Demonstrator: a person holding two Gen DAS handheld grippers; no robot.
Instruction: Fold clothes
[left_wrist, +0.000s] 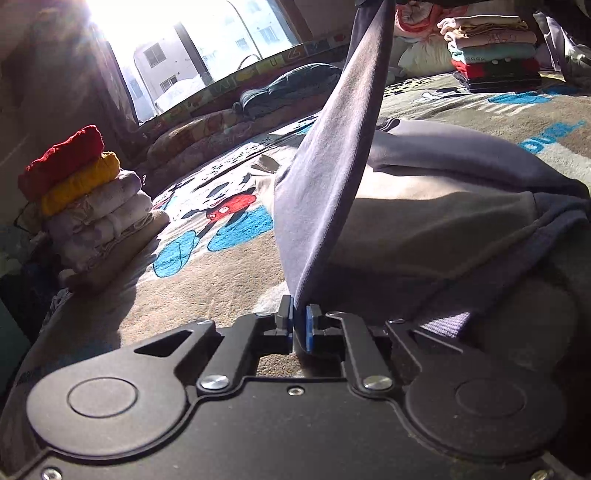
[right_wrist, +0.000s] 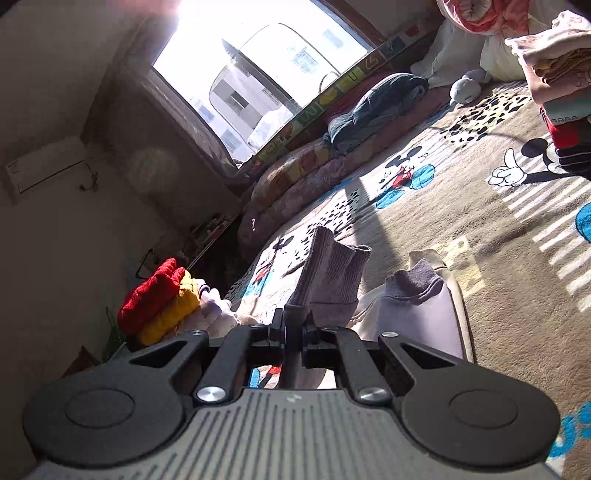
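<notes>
Stretching between your two grips, the grey sweatshirt (left_wrist: 424, 177) lies mid-bed on the cartoon blanket (left_wrist: 207, 258), one sleeve drawn taut, likely for folding inward. Cream lining shows, ribbed cuffs. Left gripper (left_wrist: 300, 319) is clamped on sleeve fabric; right gripper (right_wrist: 294, 334) is pinched just below the cuff (right_wrist: 332, 273). Folded stacks (left_wrist: 88, 199) sit toward the bed's edges.

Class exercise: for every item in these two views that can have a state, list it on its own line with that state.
Left claw: shut on the grey garment.
Right claw: shut on the ribbed cuff.
Grey garment: partly lifted, the rest lying on the blanket.
Ribbed cuff: raised, pinched at its base.
Red-topped stack: folded, piled.
Far stack: folded, piled.
Dark blue cloth: crumpled, unfolded.
Blanket: spread flat.
</notes>
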